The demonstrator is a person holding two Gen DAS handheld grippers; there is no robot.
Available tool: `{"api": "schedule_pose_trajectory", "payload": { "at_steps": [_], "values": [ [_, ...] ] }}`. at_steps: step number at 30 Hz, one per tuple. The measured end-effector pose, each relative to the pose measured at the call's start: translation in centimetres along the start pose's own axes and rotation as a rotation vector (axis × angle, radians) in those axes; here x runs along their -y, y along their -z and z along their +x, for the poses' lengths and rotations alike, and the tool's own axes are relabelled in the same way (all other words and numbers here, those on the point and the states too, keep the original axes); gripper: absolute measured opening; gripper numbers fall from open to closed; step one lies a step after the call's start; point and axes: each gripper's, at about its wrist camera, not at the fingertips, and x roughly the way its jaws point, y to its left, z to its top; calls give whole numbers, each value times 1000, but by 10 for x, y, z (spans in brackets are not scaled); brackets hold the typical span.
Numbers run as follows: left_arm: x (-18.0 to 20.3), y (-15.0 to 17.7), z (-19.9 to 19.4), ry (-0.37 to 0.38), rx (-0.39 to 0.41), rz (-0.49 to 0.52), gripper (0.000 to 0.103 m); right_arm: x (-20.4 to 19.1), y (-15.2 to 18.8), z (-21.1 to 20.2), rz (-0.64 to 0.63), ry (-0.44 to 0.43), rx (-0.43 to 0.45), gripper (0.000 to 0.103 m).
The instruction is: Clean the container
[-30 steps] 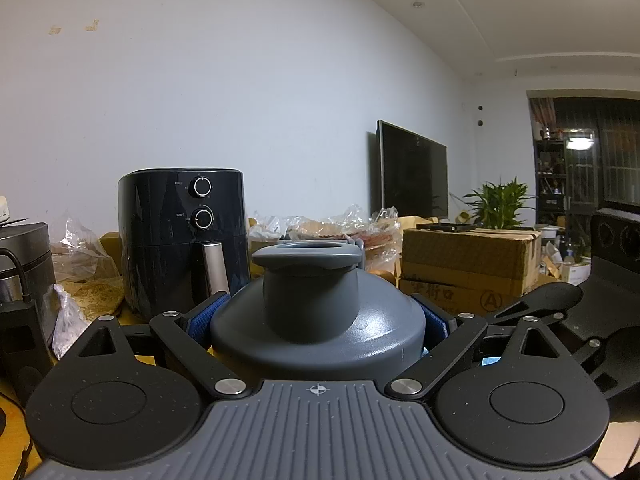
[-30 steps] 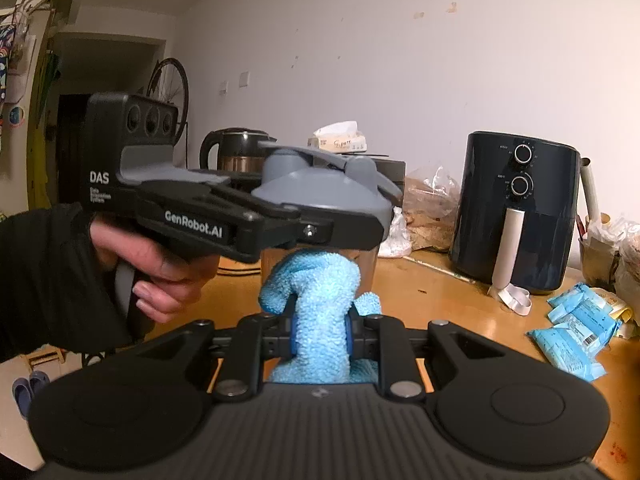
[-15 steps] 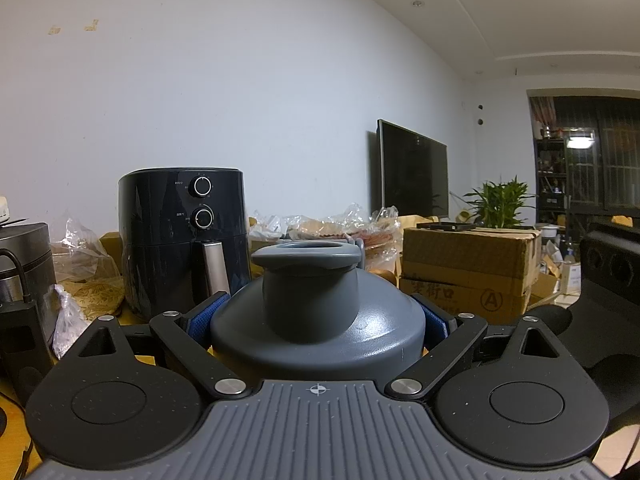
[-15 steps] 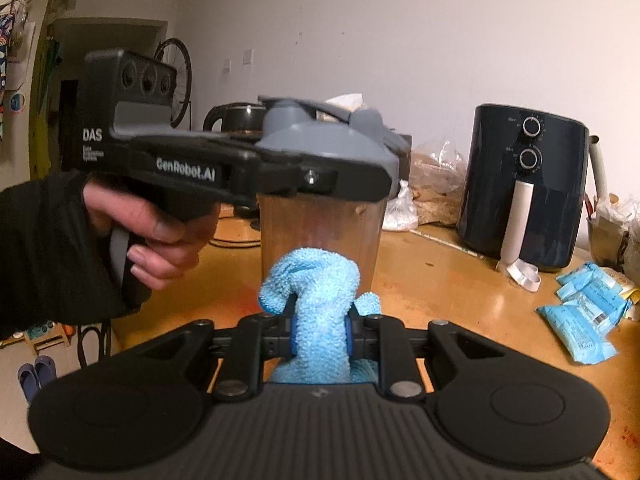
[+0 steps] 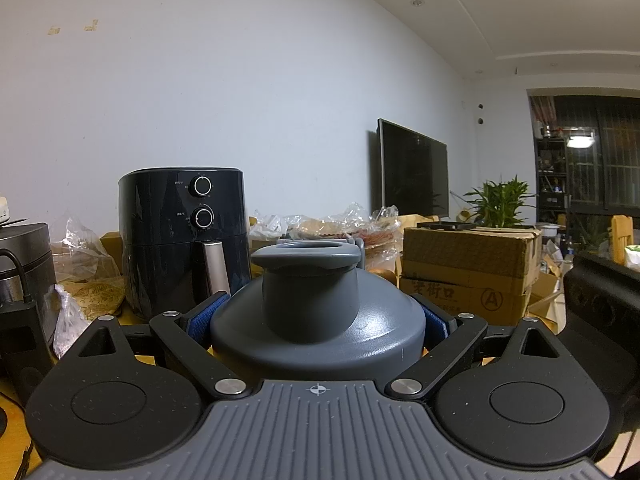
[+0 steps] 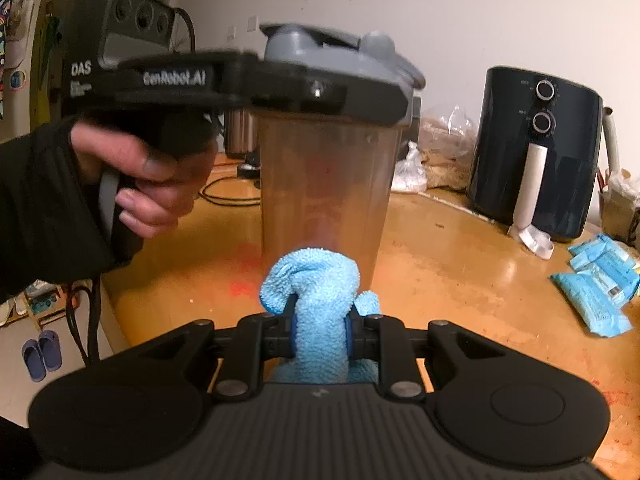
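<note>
The container (image 6: 320,192) is a clear, smudged tumbler with a grey lid (image 6: 340,52), standing on the wooden table (image 6: 460,272). My left gripper (image 5: 316,320) is shut on the lid (image 5: 316,320) from both sides, its blue pads (image 5: 206,314) pressed against the rim. In the right wrist view a hand (image 6: 148,184) holds that gripper level at the lid. My right gripper (image 6: 320,330) is shut on a bunched light blue cloth (image 6: 316,284), which sits just in front of the tumbler's lower wall; contact I cannot tell.
A black air fryer (image 6: 532,152) stands at the back right, with blue packets (image 6: 600,280) near the right edge. Cables and a kettle base (image 6: 240,168) lie behind the tumbler. Cardboard boxes (image 5: 468,264) and plastic bags (image 5: 328,224) crowd the far side. The table's left edge (image 6: 112,312) drops to the floor.
My right gripper with the cloth has sunk and tipped downward, closing on the tumbler, whose clear body now fills the view. The left gripper has kept still on the lid.
</note>
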Motion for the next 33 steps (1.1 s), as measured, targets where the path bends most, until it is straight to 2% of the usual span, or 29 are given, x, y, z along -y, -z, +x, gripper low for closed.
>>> {"api": "schedule_pose_trajectory", "payload": {
  "at_steps": [15,33],
  "values": [
    [0,-1,0,-1,-2,1,95,2,11,16,11,-17,-68,17],
    [1,-1,-1,-4,-5,2,95,2,14,16,19,-16,-63,18]
  ]
}}
